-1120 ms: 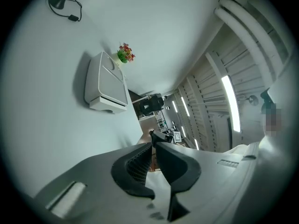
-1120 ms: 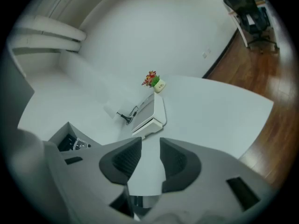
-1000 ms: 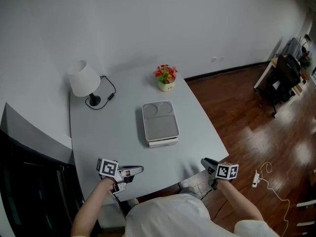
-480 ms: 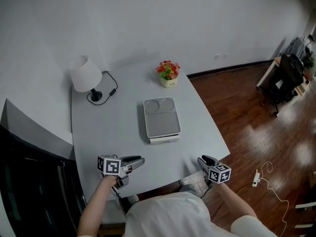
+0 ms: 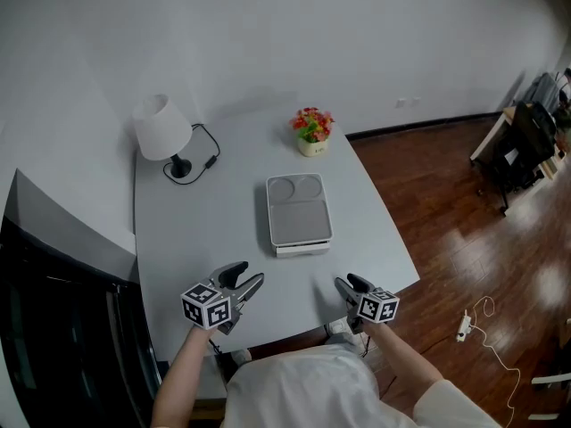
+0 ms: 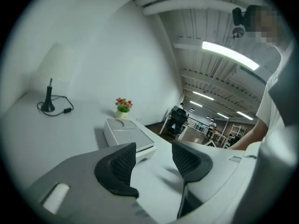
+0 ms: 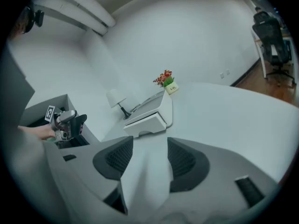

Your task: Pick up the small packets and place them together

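Two grippers are being held over the near edge of the pale grey table [image 5: 178,230], and both are opening their jaws. The left gripper [image 5: 243,278] is at 7 o'clock of the table and the right gripper [image 5: 350,283] at 5 o'clock. Only bare table surface is showing between the dark ribbed fingers [image 6: 122,161] of each one, so neither is gripping anything. The small packets are not showing in any view, so I cannot tell their place relative to the fingers. One flat white rectangular device with two round hollows [image 5: 299,221] is lying at 12 o'clock from the grippers. One white-shaded lamp with a black foot [image 5: 162,125] is standing at 10 o'clock. One small pot of red and yellow flowers [image 5: 312,130] is standing at 12 o'clock, behind the device.
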Tool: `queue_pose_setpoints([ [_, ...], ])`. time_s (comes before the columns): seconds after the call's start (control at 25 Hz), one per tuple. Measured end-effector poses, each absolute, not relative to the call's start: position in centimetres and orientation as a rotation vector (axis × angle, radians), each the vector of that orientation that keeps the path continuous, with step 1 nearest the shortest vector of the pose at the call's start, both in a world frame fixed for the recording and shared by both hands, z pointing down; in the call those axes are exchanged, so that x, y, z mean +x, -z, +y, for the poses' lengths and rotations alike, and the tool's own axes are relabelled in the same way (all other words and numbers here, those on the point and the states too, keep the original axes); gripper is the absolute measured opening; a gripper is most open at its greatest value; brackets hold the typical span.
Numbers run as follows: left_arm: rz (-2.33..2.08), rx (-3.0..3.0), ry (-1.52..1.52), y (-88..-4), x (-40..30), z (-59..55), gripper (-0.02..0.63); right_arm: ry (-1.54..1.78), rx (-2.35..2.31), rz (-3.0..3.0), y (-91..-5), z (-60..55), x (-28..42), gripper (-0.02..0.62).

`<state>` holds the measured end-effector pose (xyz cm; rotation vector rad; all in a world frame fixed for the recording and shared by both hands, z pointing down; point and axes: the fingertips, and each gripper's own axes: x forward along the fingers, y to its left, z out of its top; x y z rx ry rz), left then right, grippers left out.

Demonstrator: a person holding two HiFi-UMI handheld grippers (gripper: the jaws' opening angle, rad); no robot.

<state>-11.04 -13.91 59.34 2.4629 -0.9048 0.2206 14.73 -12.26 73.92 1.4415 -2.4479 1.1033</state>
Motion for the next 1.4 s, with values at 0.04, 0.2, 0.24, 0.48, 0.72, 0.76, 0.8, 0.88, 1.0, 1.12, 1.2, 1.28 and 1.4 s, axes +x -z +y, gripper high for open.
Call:
queue_pose_setpoints([
  [0.04, -0.952, 2.483, -0.200, -58.7, -11.2, -14.2, 0.250, -1.163, 1.459, -2.458, -73.9, -12.7, 14.1, 0.245],
  [0.2, -1.127, 2.530, -0.141, -56.3, -11.8, -14.9, 0.250, -1.594, 1.617, -2.496, -73.0, -14.3, 12.2, 0.245],
  [0.24, -1.170, 2.543, -0.134, -55.7, -12.0, -15.0, 0.262, -1.670, 1.644, -2.502, -72.9, -14.7, 11.7, 0.245],
  [0.48, -1.445, 2.592, -0.106, -52.8, -13.9, -15.3, 0.299, -1.958, 1.669, -2.481, -73.8, -16.3, 8.4, 0.247],
  [0.72, -1.625, 2.626, -0.087, -50.9, -15.1, -14.6, 0.377, -2.498, 1.745, -2.346, -75.7, -18.6, 7.5, 0.422],
  [0.76, -1.633, 2.630, -0.074, -50.6, -15.1, -14.4, 0.380, -2.570, 1.720, -2.339, -75.8, -19.0, 7.0, 0.423],
  [0.8, -1.643, 2.634, -0.063, -50.4, -15.2, -14.3, 0.380, -2.635, 1.699, -2.338, -75.7, -19.4, 6.6, 0.423],
  [0.88, -1.668, 2.638, -0.046, -49.9, -15.3, -13.9, 0.399, -2.733, 1.674, -2.365, -75.5, -20.4, 6.2, 0.422],
  [1.0, -1.702, 2.619, -0.008, -49.6, -15.6, -13.4, 0.420, -2.786, 1.687, -2.368, -75.2, -21.5, 5.5, 0.422],
  [1.12, -1.699, 2.592, 0.066, -49.3, -15.9, -13.3, 0.422, -2.769, 1.712, -2.316, -76.1, -22.3, 4.7, 0.422],
  [1.2, -1.700, 2.575, 0.085, -49.1, -16.0, -13.3, 0.422, -2.765, 1.746, -2.301, -76.5, -22.7, 4.6, 0.420],
  [1.28, -1.707, 2.568, 0.079, -49.2, -16.1, -13.2, 0.422, -2.777, 1.781, -2.322, -76.5, -23.2, 4.9, 0.409],
  [1.4, -1.715, 2.561, 0.070, -49.3, -16.2, -12.9, 0.422, -2.773, 1.809, -2.364, -76.3, -23.9, 5.4, 0.382],
])
